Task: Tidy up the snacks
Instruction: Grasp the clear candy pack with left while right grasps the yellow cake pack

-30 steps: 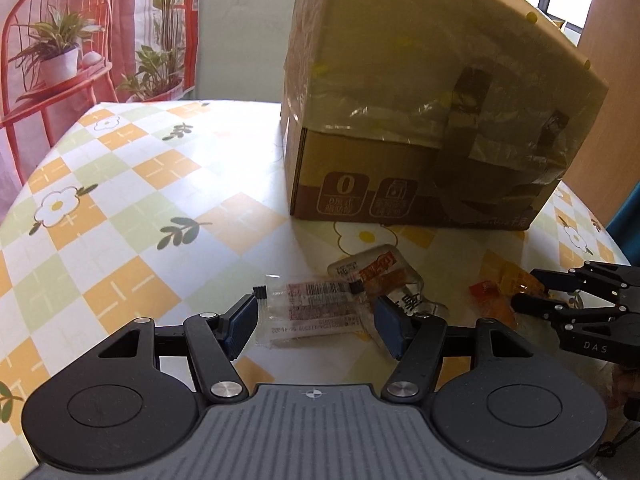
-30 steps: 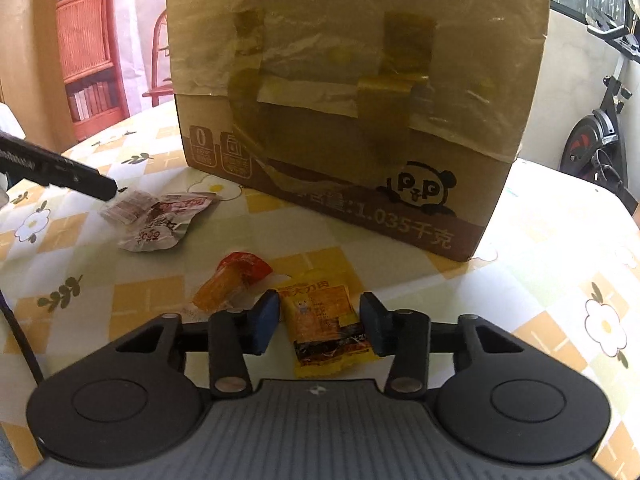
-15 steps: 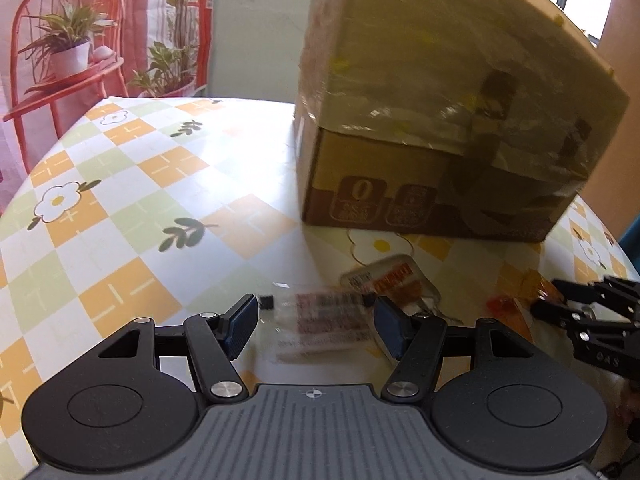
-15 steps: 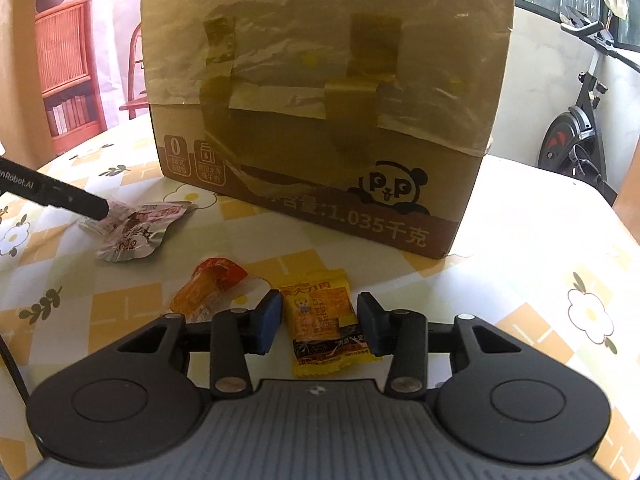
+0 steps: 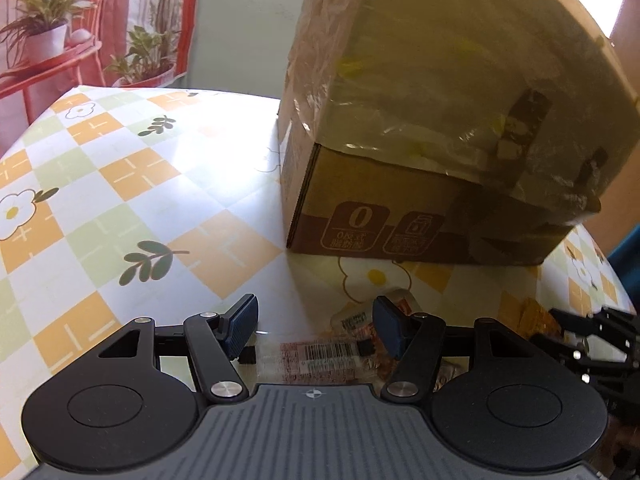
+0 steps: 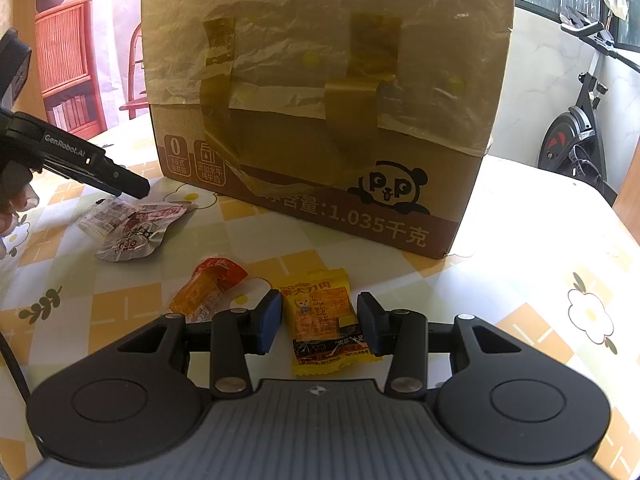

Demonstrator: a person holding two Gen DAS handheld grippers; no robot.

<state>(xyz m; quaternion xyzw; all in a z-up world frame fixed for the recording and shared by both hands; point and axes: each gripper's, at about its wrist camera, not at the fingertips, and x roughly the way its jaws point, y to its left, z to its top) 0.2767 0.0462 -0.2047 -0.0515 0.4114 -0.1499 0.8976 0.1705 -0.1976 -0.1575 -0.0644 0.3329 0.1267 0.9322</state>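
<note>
**Two open grippers poised over snack packets beside the carton**

Left gripper [image 5: 314, 326] spread wide, holding nothing, straddling a clear barcode-labelled packet [image 5: 320, 358] lying flat on the table [image 5: 120, 184]. Right gripper [image 6: 318, 322] also open and empty, pads either side of a yellow snack packet [image 6: 322, 318] without visibly pinching it. Elsewhere: a red-and-silver pouch [image 6: 136, 234] touching the clear packet on the left, an orange wrapped snack [image 6: 210, 286] just left of the yellow one, and a taped cardboard box [image 6: 320, 92] with a panda logo on the far side, top out of view.

Likely trouble from here, as a judgement only:
- Flat, slippery film offering little edge to bite; fingers closing too high could skate over it or push it away.
- Red-and-silver pouch overlapping the clear packet, so a close on the left could drag or catch both.
- Orange snack near the right gripper's left pad; a sideways drift could nudge it.
- Grippers near each other over a tight cluster, so a collision is possible.
- Box tall and near; a lift without enough height could strike its wall.

Glossy checked tablecloth in orange, green and white with flower and leaf prints, strong glare in places. Beyond: red chair [image 5: 36, 64] with potted plants [image 5: 40, 32], a red shelf unit [image 6: 68, 68], an exercise bike [image 6: 580, 120] by a window.
</note>
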